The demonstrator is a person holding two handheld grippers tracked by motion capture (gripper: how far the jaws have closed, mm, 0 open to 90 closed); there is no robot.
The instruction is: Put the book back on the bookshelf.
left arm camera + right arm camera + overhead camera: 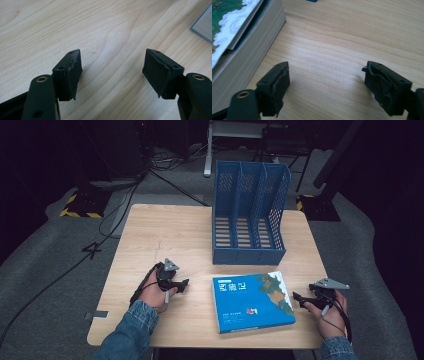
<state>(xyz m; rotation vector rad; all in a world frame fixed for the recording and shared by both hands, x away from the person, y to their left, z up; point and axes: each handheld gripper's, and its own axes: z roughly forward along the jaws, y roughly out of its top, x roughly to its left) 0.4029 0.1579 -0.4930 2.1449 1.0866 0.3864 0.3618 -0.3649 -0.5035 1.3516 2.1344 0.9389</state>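
While the book (252, 301) lies flat on the table (165, 235), just in front of the blue file rack (250, 212), the left gripper (181, 285) rests left of the book with its jaws spread and empty. Right of the book, close to its page edge, the right gripper (298, 298) also stands spread, holding nothing.

bare table (165, 240) left, file rack (249, 215) behind book (252, 301) — blocking

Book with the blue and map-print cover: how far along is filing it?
Done: nothing; the thick blue book lies flat before the empty blue three-slot file rack. In hand: left gripper and right gripper flank it, open, holding nothing. Left: grasp, lift, slot.
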